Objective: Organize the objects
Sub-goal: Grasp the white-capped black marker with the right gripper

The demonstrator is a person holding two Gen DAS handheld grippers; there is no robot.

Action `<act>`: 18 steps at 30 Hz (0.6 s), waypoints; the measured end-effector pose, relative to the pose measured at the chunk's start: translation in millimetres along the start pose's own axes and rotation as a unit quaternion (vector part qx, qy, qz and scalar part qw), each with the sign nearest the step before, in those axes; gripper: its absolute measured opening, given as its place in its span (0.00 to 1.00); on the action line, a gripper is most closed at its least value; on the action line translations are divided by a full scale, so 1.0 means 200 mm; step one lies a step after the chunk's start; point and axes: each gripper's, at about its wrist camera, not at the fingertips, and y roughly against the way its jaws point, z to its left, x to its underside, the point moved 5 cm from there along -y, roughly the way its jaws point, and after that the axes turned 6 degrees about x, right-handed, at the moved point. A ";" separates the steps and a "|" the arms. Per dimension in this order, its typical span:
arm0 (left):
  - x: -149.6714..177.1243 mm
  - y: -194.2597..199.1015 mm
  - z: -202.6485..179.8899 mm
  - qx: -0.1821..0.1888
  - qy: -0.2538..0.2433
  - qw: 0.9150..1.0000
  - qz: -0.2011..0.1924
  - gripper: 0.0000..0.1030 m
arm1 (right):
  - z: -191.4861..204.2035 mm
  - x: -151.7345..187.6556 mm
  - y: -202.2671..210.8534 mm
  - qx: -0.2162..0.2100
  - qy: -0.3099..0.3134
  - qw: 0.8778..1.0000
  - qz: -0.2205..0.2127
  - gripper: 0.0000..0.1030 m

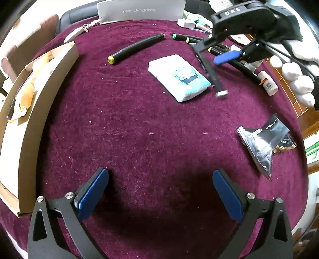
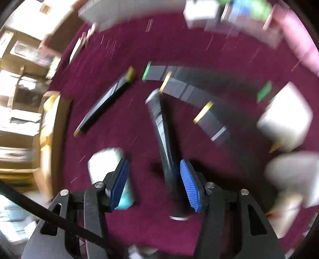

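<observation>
My left gripper [image 1: 159, 191] is open and empty, low over the maroon cloth [image 1: 139, 123]. My right gripper [image 2: 154, 185] is open; in the left wrist view its blue pad [image 1: 227, 56] hovers at the far right over a black pen with a silver cap [image 1: 211, 73]. In the blurred right wrist view that pen [image 2: 161, 135] lies between the jaws, near the right pad, not gripped. A tissue pack [image 1: 179, 76] lies beside it, also in the right wrist view [image 2: 107, 161]. A black marker with yellow ends [image 1: 137, 48] and several more markers [image 1: 187, 38] lie at the back.
An open cardboard box [image 1: 47, 95] with yellow paper inside stands along the left. A black foil packet [image 1: 263, 139] lies at the right. A small white bottle [image 1: 268, 83] lies near the right edge. A grey "red dragonfly" box [image 1: 141, 10] stands at the back.
</observation>
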 end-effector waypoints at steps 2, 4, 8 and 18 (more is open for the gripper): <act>0.00 0.00 0.01 0.003 0.003 1.000 0.004 0.98 | -0.03 -0.03 0.07 0.008 -0.020 0.999 -0.034 0.51; -0.02 0.01 0.03 0.022 0.029 0.999 0.022 0.98 | -0.05 -0.03 0.10 0.030 -0.024 0.999 -0.038 0.51; -0.11 0.11 0.18 0.091 0.136 0.987 0.001 0.97 | 0.04 0.07 0.07 0.088 0.010 0.995 -0.040 0.51; -0.33 0.19 0.22 0.046 0.088 0.995 -0.024 0.97 | 0.08 0.32 0.05 0.187 0.022 0.981 -0.051 0.12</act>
